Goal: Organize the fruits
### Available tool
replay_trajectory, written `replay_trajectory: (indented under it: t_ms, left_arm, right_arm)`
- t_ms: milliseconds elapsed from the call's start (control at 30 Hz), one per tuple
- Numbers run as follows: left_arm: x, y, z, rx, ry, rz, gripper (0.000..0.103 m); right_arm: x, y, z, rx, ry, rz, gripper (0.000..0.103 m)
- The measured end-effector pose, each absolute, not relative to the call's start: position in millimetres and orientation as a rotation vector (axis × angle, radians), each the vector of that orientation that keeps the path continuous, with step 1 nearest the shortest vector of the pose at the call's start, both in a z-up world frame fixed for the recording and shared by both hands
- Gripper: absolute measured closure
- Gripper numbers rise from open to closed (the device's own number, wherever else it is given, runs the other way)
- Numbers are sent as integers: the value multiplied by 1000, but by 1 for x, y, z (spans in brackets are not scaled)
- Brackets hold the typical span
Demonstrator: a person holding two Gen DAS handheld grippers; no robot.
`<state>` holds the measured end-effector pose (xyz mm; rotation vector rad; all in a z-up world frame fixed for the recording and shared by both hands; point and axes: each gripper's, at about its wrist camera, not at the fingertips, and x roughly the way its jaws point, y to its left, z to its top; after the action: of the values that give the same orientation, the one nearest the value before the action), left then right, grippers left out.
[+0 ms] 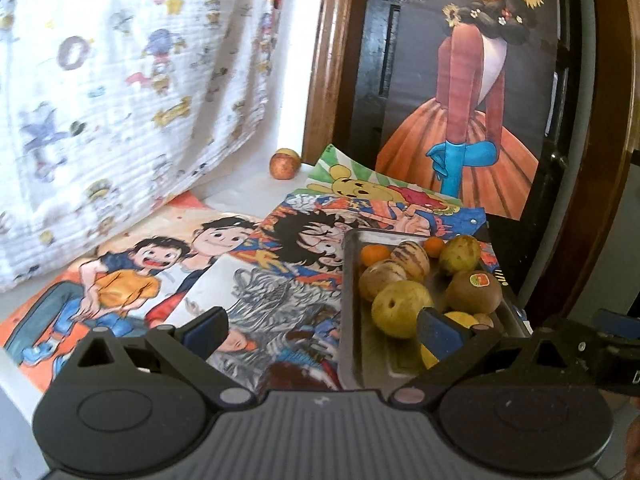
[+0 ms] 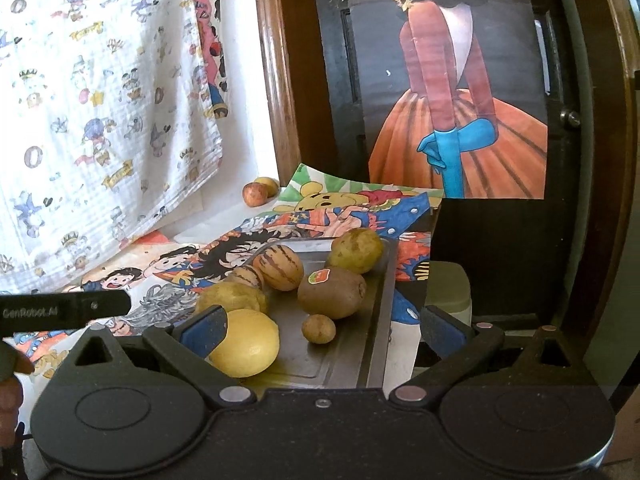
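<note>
Fruits: kiwi [image 2: 331, 292], lemon [image 2: 245, 342], striped melons [image 2: 278, 267] on metal tray [image 2: 372, 320] at bench's right edge | red apple [image 1: 284, 163] at bench's far edge | left gripper [image 1: 322, 330] wide, empty | right gripper [image 2: 323, 330] wide, empty

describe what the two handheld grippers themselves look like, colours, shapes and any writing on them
Both the left gripper and the right gripper are matte black plastic: two round pivot housings, angled linkage arms with silver rivets and triangular cutouts, and a ribbed grey centre section. Each finger ends in a blue pad. In the right wrist view, a black bar at the left edge reads GenRobot.AI in pale lettering. No cables or sleeves show.
</note>
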<state>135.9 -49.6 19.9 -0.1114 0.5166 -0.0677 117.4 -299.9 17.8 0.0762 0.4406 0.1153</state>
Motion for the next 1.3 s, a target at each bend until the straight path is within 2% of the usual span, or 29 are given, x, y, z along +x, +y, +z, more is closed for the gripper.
replay_trajectory:
  t_ms: [933,1300]
  left_arm:
    - [48,4,2,-135,444,26,1]
    - [29,12,-7,-126,441,42,1]
  right_arm:
    - [49,-244,19,4,330,100,1]
    - [41,-231,11,-44,347,126,1]
